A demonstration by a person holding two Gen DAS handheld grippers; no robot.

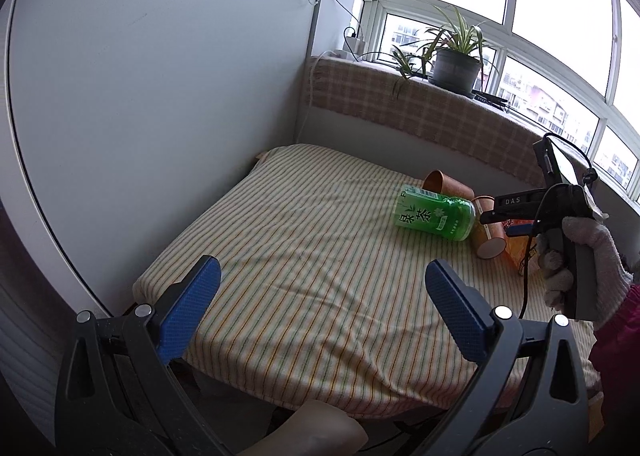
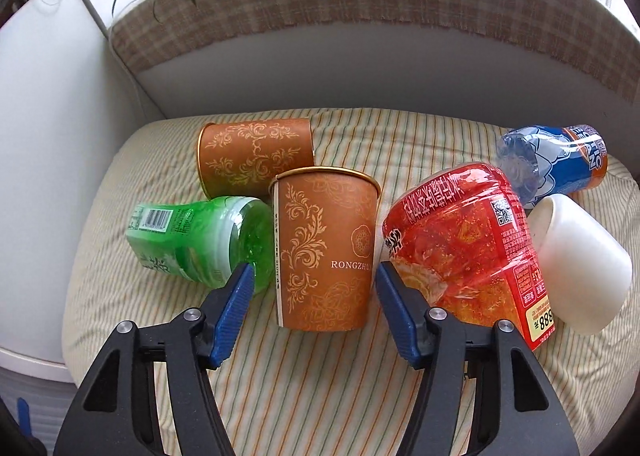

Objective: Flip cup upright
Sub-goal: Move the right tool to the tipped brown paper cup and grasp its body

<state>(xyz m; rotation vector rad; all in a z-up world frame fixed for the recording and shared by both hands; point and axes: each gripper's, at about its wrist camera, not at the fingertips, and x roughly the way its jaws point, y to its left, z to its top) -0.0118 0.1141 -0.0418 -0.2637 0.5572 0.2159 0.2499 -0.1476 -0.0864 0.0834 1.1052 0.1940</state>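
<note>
An orange patterned paper cup [image 2: 324,252] marked RONGZHU stands rim-up on the striped cushion [image 2: 304,384]. My right gripper [image 2: 314,284] is open, its blue fingers either side of the cup's lower half with small gaps. A second orange cup [image 2: 252,154] lies on its side behind it. In the left wrist view the near cup [image 1: 490,230] looks tilted at the right gripper's tip, and the other cup [image 1: 444,184] lies beyond. My left gripper [image 1: 322,296] is open and empty over the cushion's near part.
Around the cup lie a green tea cup [image 2: 196,240], a red plastic cup [image 2: 468,248], a white cup [image 2: 580,256] and a blue cup [image 2: 560,164], all on their sides. A checked-cloth ledge [image 2: 360,0] with a potted plant [image 1: 456,56] runs behind; a white wall stands left.
</note>
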